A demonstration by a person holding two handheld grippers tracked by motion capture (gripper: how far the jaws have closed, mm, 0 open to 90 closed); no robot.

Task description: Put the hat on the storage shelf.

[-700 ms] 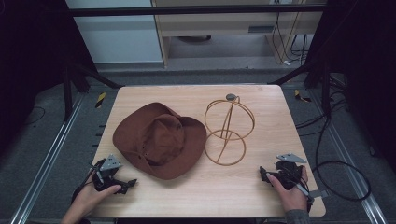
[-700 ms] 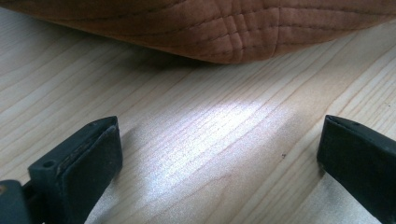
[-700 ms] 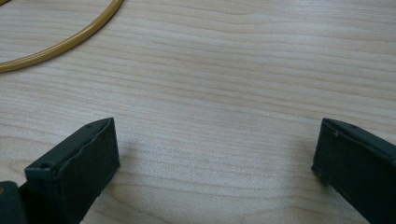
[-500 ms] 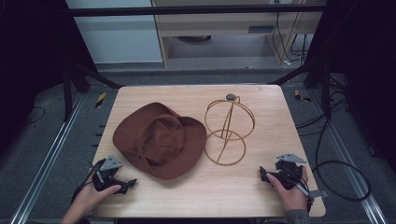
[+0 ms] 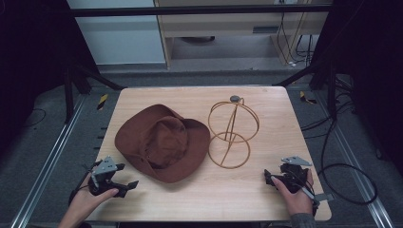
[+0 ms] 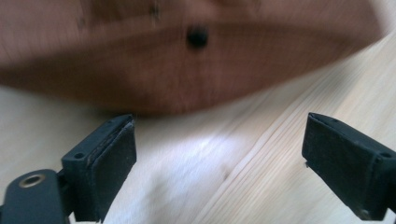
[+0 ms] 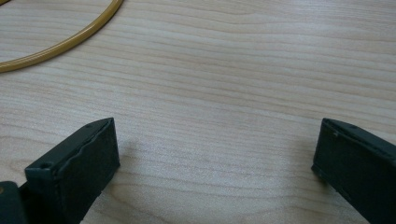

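Note:
A brown wide-brimmed hat (image 5: 164, 142) lies crown up on the wooden table (image 5: 199, 204), left of centre. To its right stands a golden wire hat stand (image 5: 233, 130), a ring base with a wire globe above it. My left gripper (image 5: 126, 176) rests at the table's front left, open and empty, with its jaws towards the hat brim. In the left gripper view the gripper (image 6: 219, 135) is spread wide and the brim (image 6: 187, 70) is blurred just beyond. My right gripper (image 5: 269, 179) sits at the front right, open (image 7: 217, 140) over bare wood, with the stand's ring (image 7: 70, 39) ahead on the left.
Metal rails (image 5: 52, 156) run along both sides of the table. A black cable (image 5: 347, 171) loops on the floor to the right. A cabinet (image 5: 223, 23) stands beyond the far edge. Bare wood lies between the two grippers at the front.

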